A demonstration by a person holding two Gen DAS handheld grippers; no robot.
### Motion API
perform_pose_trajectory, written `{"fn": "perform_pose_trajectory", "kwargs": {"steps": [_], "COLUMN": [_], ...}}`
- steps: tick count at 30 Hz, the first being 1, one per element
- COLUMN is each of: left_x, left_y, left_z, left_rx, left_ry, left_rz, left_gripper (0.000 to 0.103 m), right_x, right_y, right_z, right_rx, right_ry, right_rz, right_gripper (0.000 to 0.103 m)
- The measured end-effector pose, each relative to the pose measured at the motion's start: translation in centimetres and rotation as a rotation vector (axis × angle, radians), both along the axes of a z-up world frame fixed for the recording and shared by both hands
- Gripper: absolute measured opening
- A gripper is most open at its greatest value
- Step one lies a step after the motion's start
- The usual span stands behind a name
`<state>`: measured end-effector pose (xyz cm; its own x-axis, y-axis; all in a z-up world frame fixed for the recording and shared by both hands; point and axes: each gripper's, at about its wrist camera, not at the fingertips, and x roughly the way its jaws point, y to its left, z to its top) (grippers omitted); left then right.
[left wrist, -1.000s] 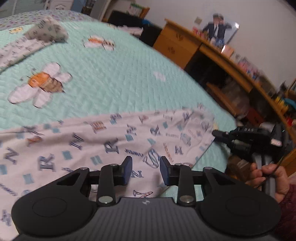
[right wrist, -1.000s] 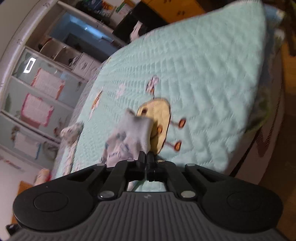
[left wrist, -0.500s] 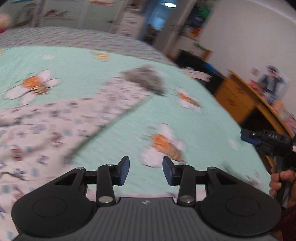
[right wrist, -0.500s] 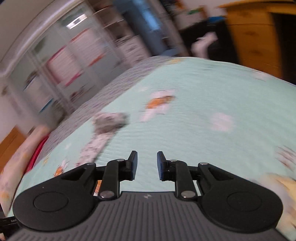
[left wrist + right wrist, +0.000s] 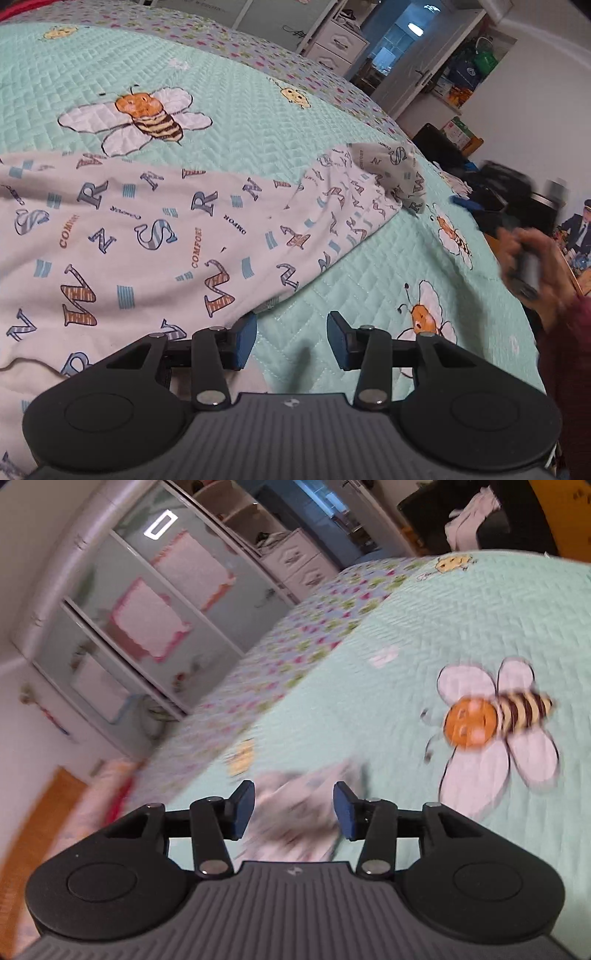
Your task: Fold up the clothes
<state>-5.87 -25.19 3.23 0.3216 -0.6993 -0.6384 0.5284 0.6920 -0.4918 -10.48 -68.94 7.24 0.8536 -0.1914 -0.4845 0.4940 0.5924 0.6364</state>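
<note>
Both grippers stood with their jaws apart and held nothing. The left gripper (image 5: pixel 291 341) hovered at the edge of the letter-print garment (image 5: pixel 155 236), which lay spread on the mint bee quilt (image 5: pixel 240 110). The right gripper (image 5: pixel 293 808) hung over its blurred grey cuff (image 5: pixel 295 812).

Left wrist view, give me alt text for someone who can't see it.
The open left gripper hovers at the edge of a letter-print garment spread on a mint bee-patterned quilt. A blurred hand holds the other gripper at the right.
</note>
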Motion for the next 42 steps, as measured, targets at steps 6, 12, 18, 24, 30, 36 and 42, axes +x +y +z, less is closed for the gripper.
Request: {"fn": "perform_pose_trajectory", "kwargs": {"steps": [6,12,18,24,30,36,42], "left_x": [0.4,0.3,-1.4,-2.8,-2.9,-3.5,-4.1], "left_y": [0.1,0.1,0.2,-0.7,-1.6,-4.6,-7.9], "left_z": [-0.5,0.1,2.6,3.1,2.6,1.8,1.0], "left_rx": [-0.024,-0.018,-0.067,-0.053,0.013,0.094,0.178], "left_ry": [0.008,-0.005,-0.089,-0.116,-0.132,-0.188,-0.252], "left_rz": [-0.014,-0.033,-0.131,-0.199,-0.249,-0.284,-0.319], "left_gripper": [0.045,0.045,0.045,0.045,0.045,0.045,0.045], "right_x": [3.5,4.8,-0.7,-2.5,-8.0,-11.2,-10.8], "right_y": [-2.7,0.5,2.4,-0.7,-4.9,-4.7,-6.2], "right_z": [-3.7,-3.2,5.1,5.5,-0.2,-4.0,-5.0], "right_rx": [0.078,-0.072,-0.404,-0.395,-0.189,-0.038,0.139], "right_ry": [0.040,0.177,-0.002,0.223,0.282,0.178,0.012], "right_rz": [-0.019,0.062,-0.053,-0.096,-0.226,-0.198,-0.237], "right_gripper": [0.050,0.002,0.001,0.004,0.023,0.033,0.036]}}
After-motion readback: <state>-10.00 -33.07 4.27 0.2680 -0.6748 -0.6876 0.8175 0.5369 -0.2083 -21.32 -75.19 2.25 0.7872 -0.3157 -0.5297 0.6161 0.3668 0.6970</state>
